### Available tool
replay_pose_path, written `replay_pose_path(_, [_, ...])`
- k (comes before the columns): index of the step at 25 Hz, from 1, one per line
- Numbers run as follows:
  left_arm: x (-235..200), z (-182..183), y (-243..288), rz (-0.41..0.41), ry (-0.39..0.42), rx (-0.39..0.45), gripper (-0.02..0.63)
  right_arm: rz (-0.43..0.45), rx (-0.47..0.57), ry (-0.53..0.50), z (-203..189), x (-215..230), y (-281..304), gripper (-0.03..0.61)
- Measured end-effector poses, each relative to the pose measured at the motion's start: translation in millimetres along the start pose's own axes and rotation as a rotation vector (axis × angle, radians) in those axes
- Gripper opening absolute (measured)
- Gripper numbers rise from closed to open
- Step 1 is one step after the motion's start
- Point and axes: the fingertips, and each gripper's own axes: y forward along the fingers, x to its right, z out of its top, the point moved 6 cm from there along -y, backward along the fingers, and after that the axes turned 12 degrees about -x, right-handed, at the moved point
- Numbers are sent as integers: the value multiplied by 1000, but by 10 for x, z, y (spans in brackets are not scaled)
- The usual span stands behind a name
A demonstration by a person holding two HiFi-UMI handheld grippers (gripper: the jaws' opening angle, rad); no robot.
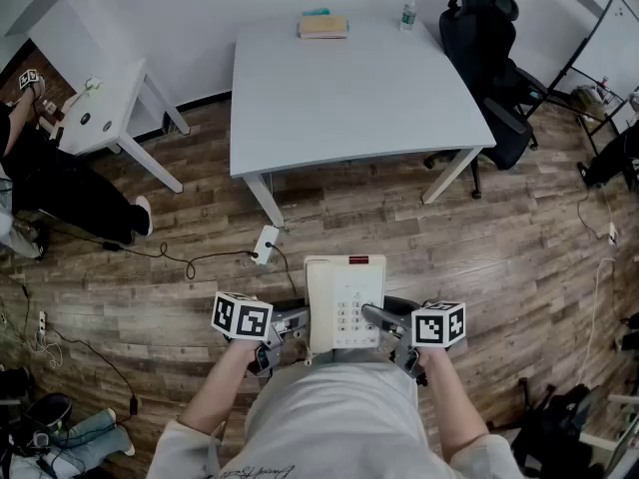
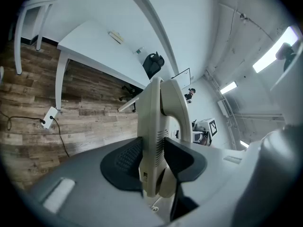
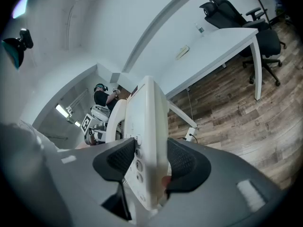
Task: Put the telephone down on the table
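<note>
The cream plastic telephone [image 1: 344, 302] is up in the air, near the person. The left gripper [image 1: 288, 325] and right gripper [image 1: 387, 319] squeeze its sides, jaws wide. The big white table [image 1: 349, 98] is far ahead. Nothing is put down yet.

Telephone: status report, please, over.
Left gripper and right gripper shut on telephone, one each side. Telephone held over floor, not yet on table. Book and bottle sit at table's far edge.
</note>
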Motion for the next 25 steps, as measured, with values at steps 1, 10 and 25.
replay_pose_path(1, [-4,2,4,0,0,0,156,0,2,-1,5,4,1,224])
replay_pose_path(10, [84,-2,113,-2,-12,5,158,6,-6,-16,8,77,-114,224])
replay_pose_path(25, [281,74,438,11,-46,36,158,25,-28,-55,131,330,-394,229])
